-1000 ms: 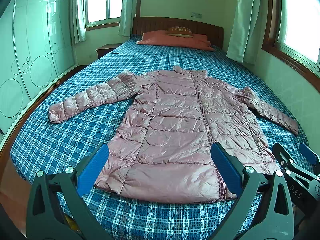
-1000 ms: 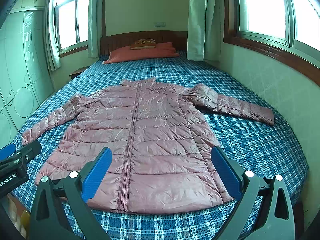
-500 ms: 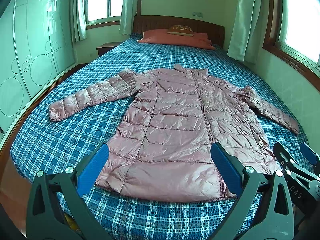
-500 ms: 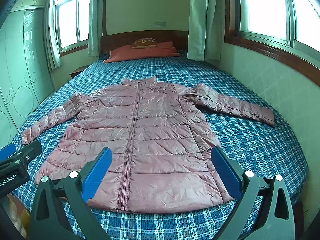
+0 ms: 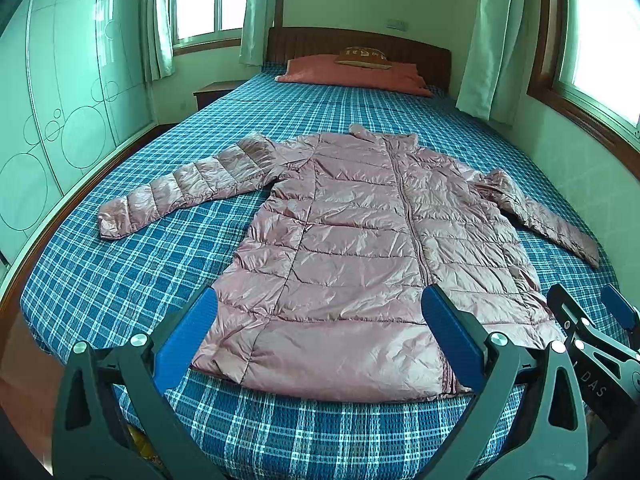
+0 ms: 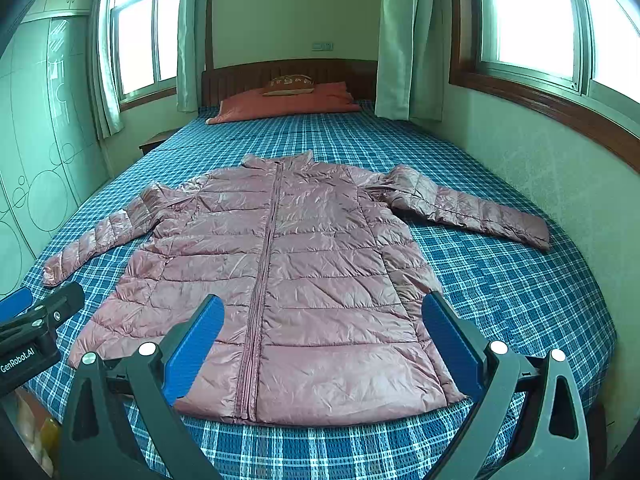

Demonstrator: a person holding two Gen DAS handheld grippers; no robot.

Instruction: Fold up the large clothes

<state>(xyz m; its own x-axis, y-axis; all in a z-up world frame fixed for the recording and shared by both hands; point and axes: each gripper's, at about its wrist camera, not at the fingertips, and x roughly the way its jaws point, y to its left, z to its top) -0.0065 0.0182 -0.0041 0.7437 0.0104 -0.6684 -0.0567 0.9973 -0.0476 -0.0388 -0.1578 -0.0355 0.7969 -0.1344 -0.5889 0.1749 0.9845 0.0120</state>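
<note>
A pink quilted puffer jacket (image 5: 360,248) lies flat and zipped on the blue plaid bed, front up, collar toward the headboard, both sleeves spread out. It also shows in the right wrist view (image 6: 288,280). My left gripper (image 5: 320,340) is open and empty, hovering above the jacket's hem on its left half. My right gripper (image 6: 320,344) is open and empty, above the hem on its right half. The right gripper also shows at the right edge of the left wrist view (image 5: 592,332), and the left gripper at the left edge of the right wrist view (image 6: 36,320).
The bed (image 5: 120,280) has a wooden headboard (image 5: 360,44), a red pillow (image 5: 352,74) and a small brown cushion (image 5: 362,56). A wall (image 6: 560,168) runs along the bed's right side. A wardrobe (image 5: 60,100) and a nightstand (image 5: 212,92) stand left.
Both grippers have risen and tilted slightly, so the jacket sits a little lower in the views. The jacket has not moved and both grippers stay open.
</note>
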